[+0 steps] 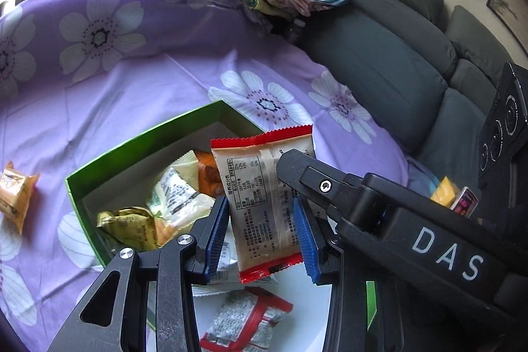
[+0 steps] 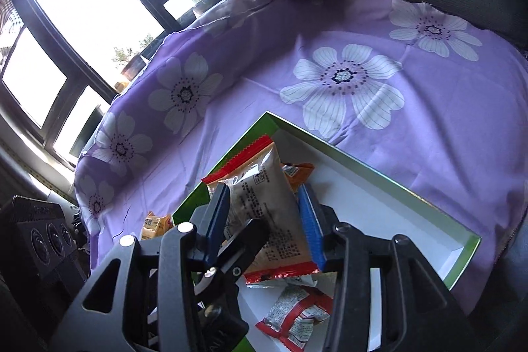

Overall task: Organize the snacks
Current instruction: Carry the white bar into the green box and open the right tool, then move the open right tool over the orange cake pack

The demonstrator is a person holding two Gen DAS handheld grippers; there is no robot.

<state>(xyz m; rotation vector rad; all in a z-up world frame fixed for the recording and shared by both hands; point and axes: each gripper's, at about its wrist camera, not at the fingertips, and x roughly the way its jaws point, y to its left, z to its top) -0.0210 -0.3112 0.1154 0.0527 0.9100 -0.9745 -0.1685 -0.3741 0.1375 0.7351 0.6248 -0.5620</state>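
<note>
- Over a purple flowered sheet, working just above an open green box.
- Pinching a red-edged packet in the left gripper, jaws narrow, pads pressing its sides.
- Pressing the right gripper narrowly onto the same packet, crosswise.
- Judging it light, crinkly, slippery and probably crumbly inside, so gripping gently at mid-body.
- Dangling it over other packets inside the box, with an orange packet lying outside.
</note>
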